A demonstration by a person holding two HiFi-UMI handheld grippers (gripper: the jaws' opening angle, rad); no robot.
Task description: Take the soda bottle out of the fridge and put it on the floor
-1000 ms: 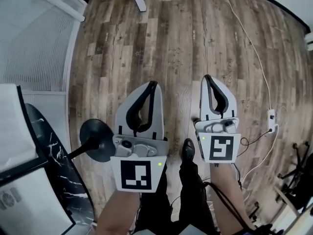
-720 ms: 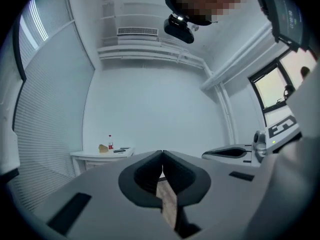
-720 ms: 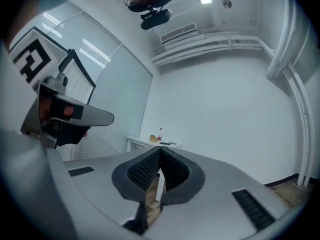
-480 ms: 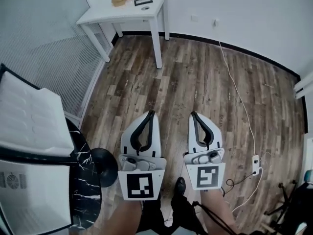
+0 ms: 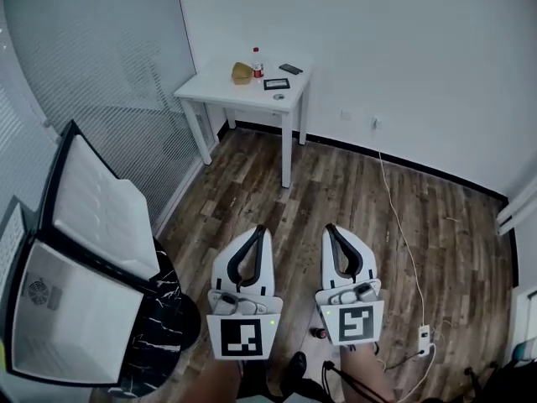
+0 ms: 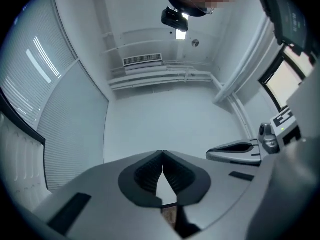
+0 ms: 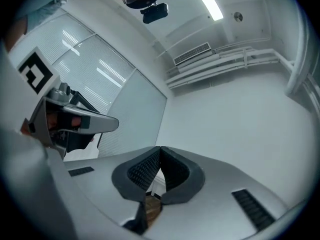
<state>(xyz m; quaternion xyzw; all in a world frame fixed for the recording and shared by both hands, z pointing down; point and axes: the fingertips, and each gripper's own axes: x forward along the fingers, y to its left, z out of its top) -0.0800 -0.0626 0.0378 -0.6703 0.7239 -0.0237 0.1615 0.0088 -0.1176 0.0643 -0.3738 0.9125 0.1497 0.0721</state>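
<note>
My left gripper [image 5: 259,229] and right gripper [image 5: 331,227] are side by side in the head view, held over the wooden floor [image 5: 352,200] and pointing toward the far wall. Both are shut with nothing between the pads. In the left gripper view the left gripper [image 6: 162,153] has its tips touching against a bare white wall. The right gripper view shows the same of the right gripper [image 7: 160,149]. A white, black-edged appliance [image 5: 92,217] that may be the fridge stands at the left. A small red-capped bottle [image 5: 258,64] stands on the white table [image 5: 226,95]. No soda bottle is held.
A brown object [image 5: 242,73], a phone [image 5: 291,69] and a dark card [image 5: 276,84] also lie on the table. A black marbled surface [image 5: 159,326] sits by the appliance. A white cable [image 5: 403,233] runs along the floor to a power strip [image 5: 424,340]. A small red object [image 5: 319,333] lies near my feet.
Both grippers have risen together, still shut. The head view has swung up from the floor, bringing the table, the far wall and more of the white appliance into sight.
</note>
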